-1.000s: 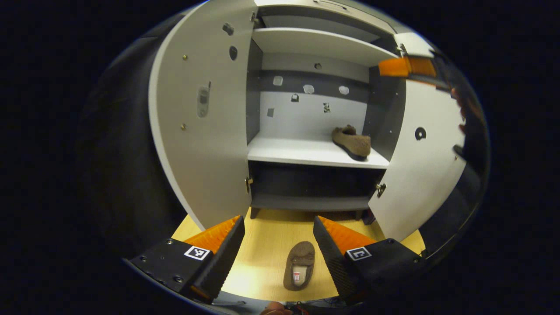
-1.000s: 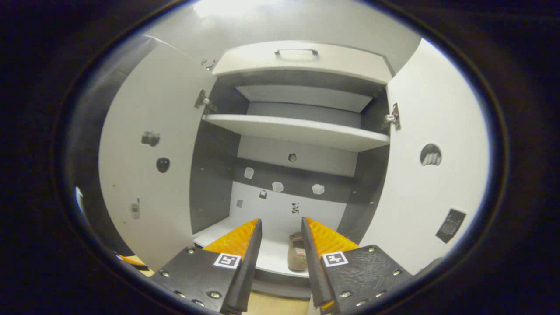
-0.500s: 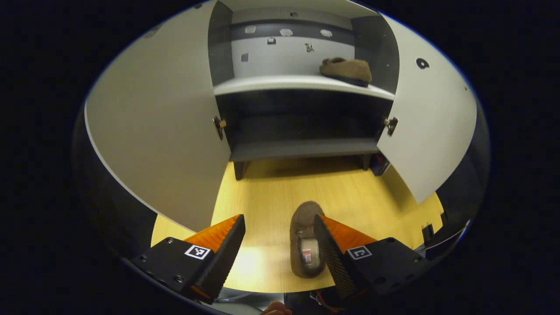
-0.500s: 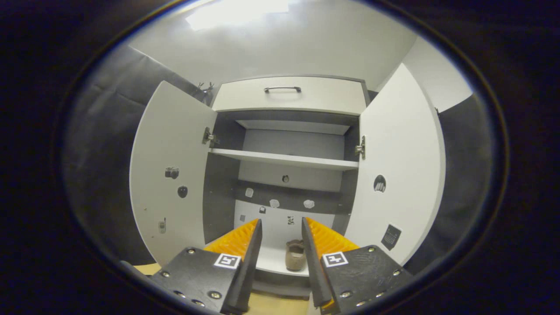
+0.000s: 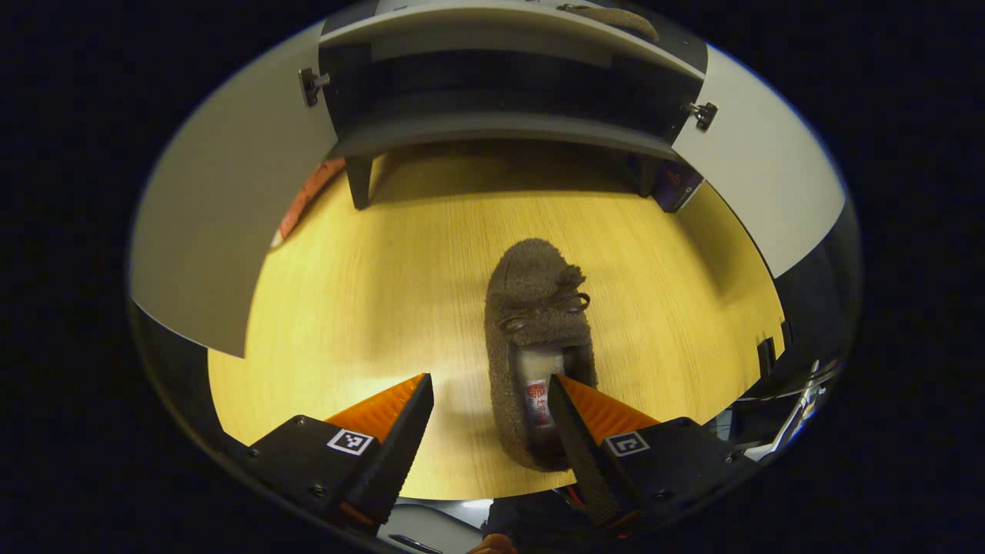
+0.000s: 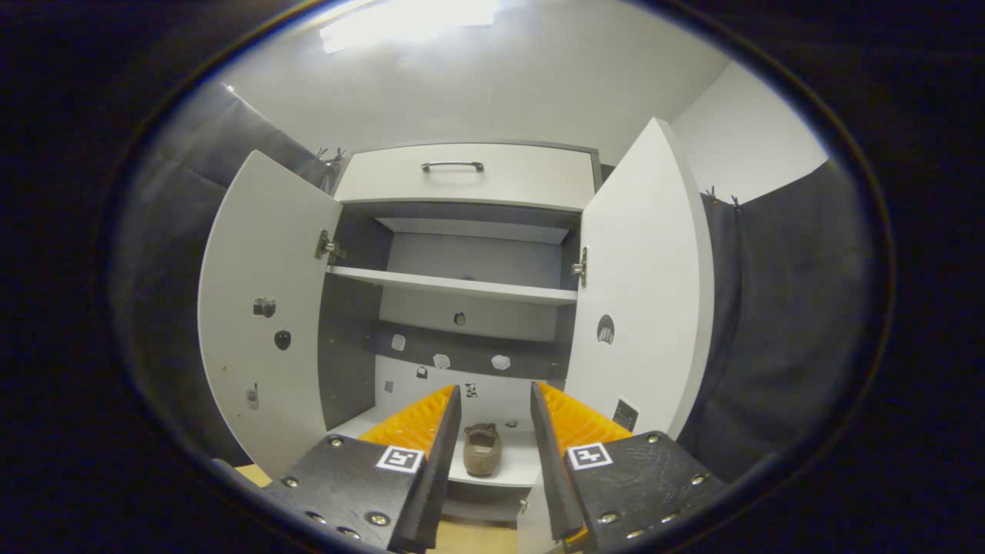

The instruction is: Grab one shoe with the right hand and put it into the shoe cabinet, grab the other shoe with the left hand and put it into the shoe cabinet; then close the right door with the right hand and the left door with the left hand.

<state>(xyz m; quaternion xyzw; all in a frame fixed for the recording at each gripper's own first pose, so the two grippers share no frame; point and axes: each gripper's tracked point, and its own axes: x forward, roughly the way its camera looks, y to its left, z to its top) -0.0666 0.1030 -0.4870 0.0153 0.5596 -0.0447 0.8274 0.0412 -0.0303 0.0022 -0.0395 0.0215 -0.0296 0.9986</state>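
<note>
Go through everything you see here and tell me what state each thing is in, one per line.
Left gripper: open, empty, just above the floor shoe.
Right gripper: open, empty.
Fuzzy brown shoe on the wooden floor: lying flat, not gripped.
Brown shoe on the cabinet shelf: placed inside.
White left door: open.
White right door: open.
Top drawer: closed.

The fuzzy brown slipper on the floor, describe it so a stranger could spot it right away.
Start at the white shoe cabinet with both doors open. On the yellow wooden floor before it lies the fuzzy brown slipper, toe toward the cabinet. Its twin sits on a shelf inside.
</note>
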